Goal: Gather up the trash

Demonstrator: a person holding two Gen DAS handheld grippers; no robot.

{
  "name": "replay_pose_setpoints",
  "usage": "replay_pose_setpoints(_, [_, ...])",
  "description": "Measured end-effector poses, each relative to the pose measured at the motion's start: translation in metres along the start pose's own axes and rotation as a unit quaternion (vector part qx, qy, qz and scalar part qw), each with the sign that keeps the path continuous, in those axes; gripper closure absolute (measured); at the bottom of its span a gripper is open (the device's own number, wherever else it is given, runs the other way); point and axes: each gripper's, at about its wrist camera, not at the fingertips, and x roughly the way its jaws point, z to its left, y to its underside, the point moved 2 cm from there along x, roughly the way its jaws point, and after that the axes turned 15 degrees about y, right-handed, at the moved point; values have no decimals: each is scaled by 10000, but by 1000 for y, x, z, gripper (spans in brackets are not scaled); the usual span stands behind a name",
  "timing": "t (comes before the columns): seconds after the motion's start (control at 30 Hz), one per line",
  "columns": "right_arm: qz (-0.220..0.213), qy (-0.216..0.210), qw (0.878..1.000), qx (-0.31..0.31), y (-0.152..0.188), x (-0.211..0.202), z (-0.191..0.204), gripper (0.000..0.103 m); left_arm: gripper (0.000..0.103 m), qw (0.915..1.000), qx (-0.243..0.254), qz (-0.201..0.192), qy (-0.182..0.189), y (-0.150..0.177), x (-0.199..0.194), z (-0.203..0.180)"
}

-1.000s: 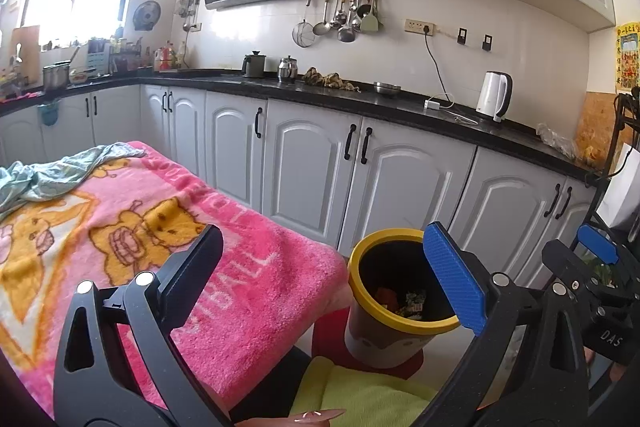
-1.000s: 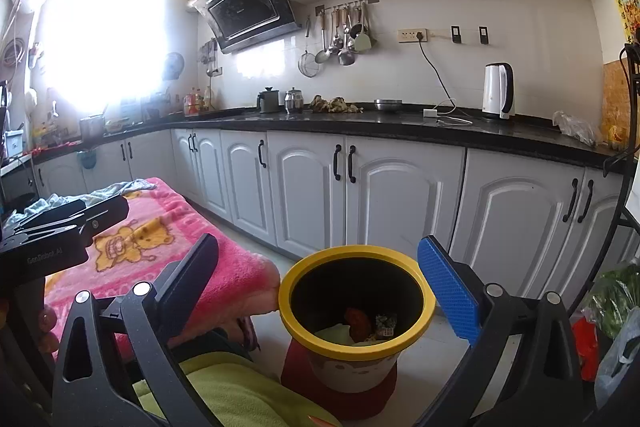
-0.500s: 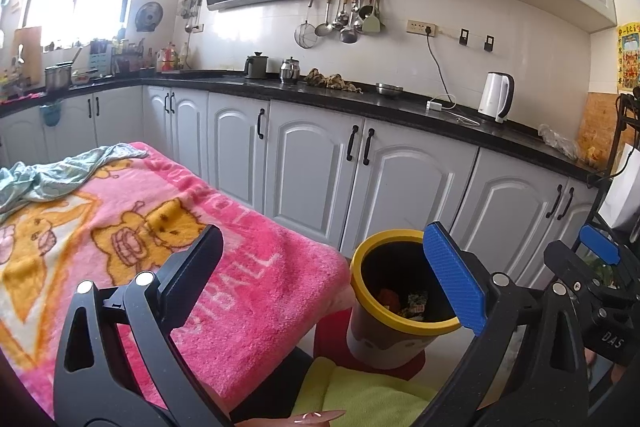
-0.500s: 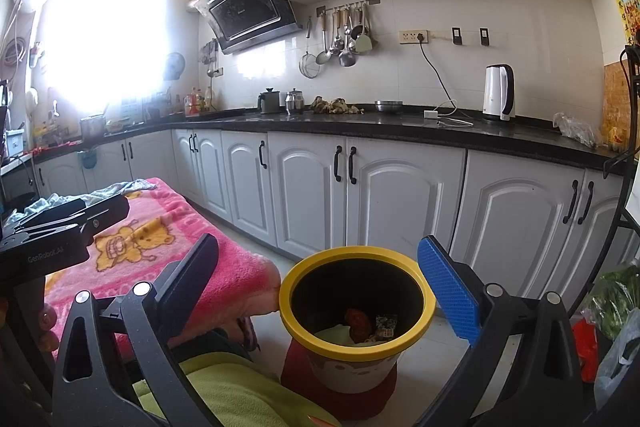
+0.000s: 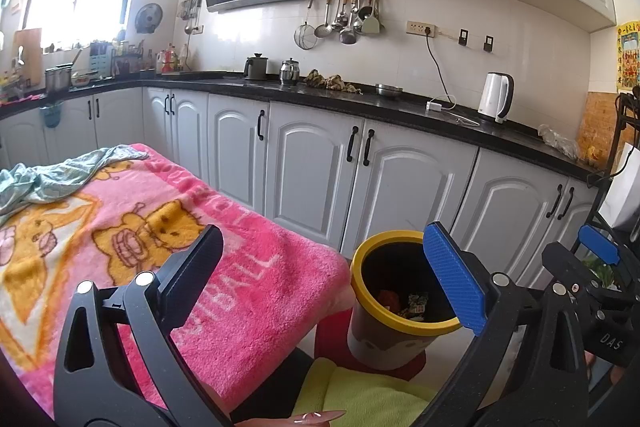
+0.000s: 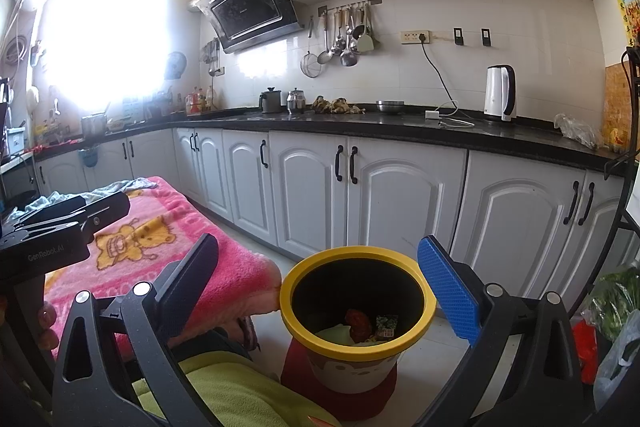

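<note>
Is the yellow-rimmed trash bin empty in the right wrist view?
No, the trash bin already holds a red piece and a small wrapper at its bottom.

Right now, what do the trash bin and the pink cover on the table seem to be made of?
The trash bin looks like smooth plastic: a glossy yellow rim over a printed cream wall, with a dark inside. The pink blanket looks like plush fleece: a fuzzy nap, soft drape over the edge, cartoon bear print.

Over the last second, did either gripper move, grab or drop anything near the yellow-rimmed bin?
No visible change. Both the left gripper and the right gripper stay open and empty, the yellow-rimmed trash bin keeps its place on the red stool beside the pink cartoon blanket, and the wrappers inside lie as before.
</note>
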Motion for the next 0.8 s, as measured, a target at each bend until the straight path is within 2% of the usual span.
replay_pose_setpoints(0.8, [-7,5,10000,-6,0,0,1,6,11,10000,19,-30,-62,-1,-1,0])
